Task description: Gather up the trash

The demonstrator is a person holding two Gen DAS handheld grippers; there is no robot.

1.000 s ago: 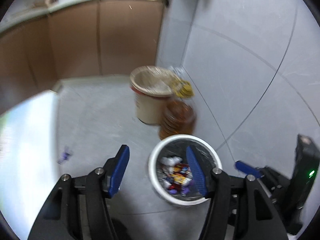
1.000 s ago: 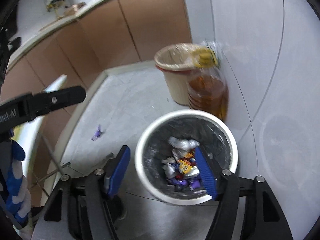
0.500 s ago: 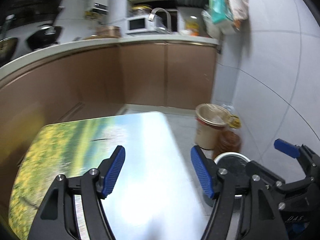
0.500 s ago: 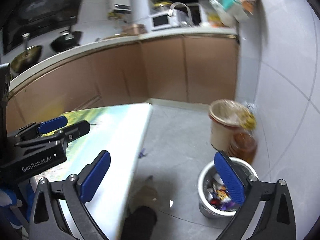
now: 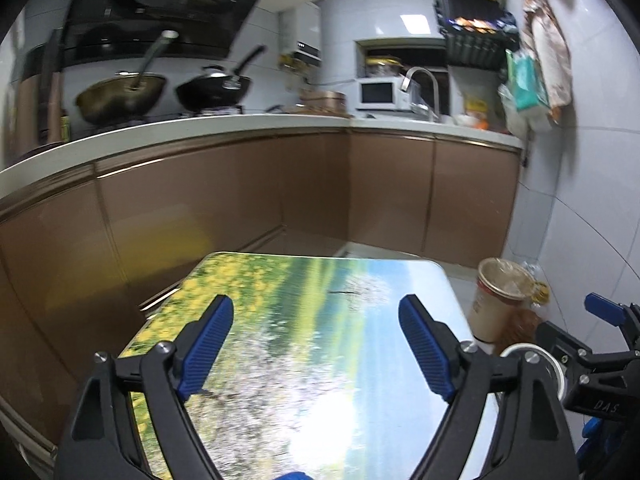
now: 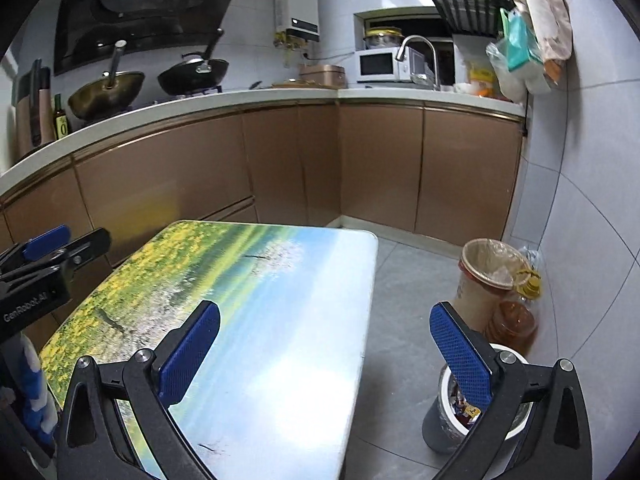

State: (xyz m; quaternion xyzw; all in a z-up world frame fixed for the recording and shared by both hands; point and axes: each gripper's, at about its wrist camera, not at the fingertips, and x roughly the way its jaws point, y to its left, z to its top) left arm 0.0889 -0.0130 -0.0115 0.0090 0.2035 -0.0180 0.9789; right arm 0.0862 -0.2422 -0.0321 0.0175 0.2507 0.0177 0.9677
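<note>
Both the left gripper (image 5: 316,350) and the right gripper (image 6: 326,354) hover over the landscape-printed bench (image 6: 256,320) with fingers spread wide and nothing between them. The collected trash sits in the white-rimmed wastebasket (image 6: 440,428) on the floor just right of the bench, beside a tan bucket (image 6: 478,280) and an oil bottle (image 6: 516,320). No litter shows on the bench, so the likely risk is overlooking scraps hidden below its edge, or the right gripper swinging down and tipping the light wastebasket.

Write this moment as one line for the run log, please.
left tool: open, empty | right tool: open, empty | both above table | trash bin: on floor, holds wrappers
</note>
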